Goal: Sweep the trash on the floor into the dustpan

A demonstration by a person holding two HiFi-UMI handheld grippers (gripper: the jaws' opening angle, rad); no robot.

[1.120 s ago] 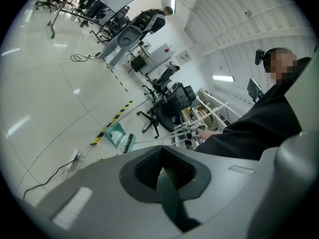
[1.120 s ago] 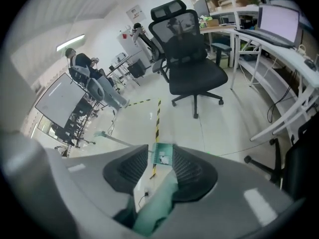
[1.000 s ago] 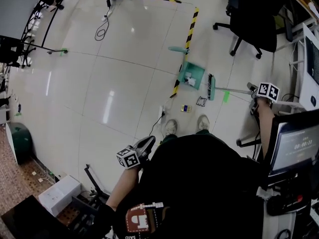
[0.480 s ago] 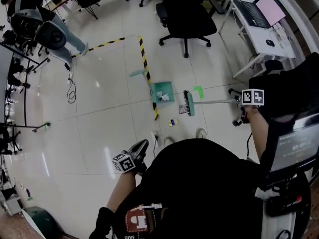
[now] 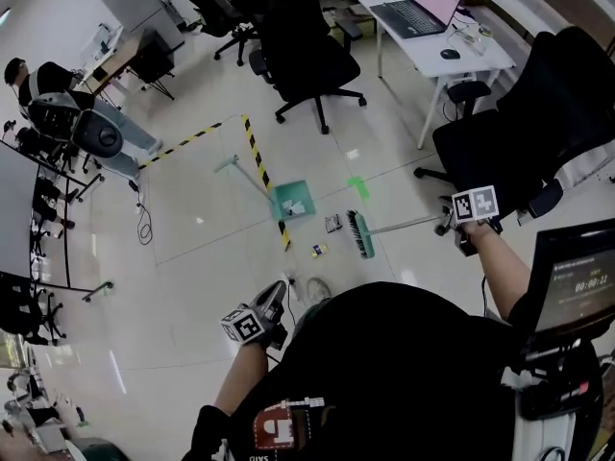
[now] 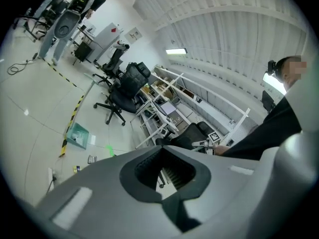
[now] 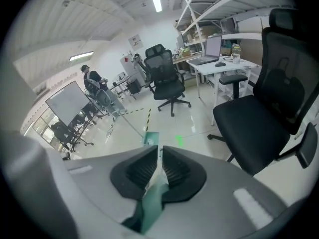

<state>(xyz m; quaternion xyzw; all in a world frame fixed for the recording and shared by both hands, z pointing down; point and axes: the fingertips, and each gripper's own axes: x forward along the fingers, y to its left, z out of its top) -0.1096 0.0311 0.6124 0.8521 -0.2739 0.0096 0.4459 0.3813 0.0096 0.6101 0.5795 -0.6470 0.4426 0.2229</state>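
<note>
A teal dustpan (image 5: pixel 290 201) lies on the tiled floor beside the yellow-black tape, its long handle (image 5: pixel 235 166) pointing away to the left. The green broom head (image 5: pixel 361 234) rests on the floor right of it. The thin broom handle (image 5: pixel 408 224) runs to my right gripper (image 5: pixel 463 230), whose jaws are closing on it. In the right gripper view the green handle (image 7: pixel 152 198) is pinched between the pads of that gripper (image 7: pixel 159 158). Two small trash pieces (image 5: pixel 333 223) (image 5: pixel 316 250) lie between pan and broom. My left gripper (image 5: pixel 277 296) hangs shut and empty near my body.
Black office chairs (image 5: pixel 306 60) (image 5: pixel 524 133) and a white desk with a laptop (image 5: pixel 428 22) ring the far and right sides. Floor tape (image 5: pixel 261 176) crosses by the dustpan. A green floor mark (image 5: pixel 356 187) lies beyond the broom. A monitor (image 5: pixel 577 286) stands at my right.
The head view has swung up toward the chairs and desk. My right gripper has moved with the broom, whose head has drawn away from the dustpan toward me. My left gripper stays low.
</note>
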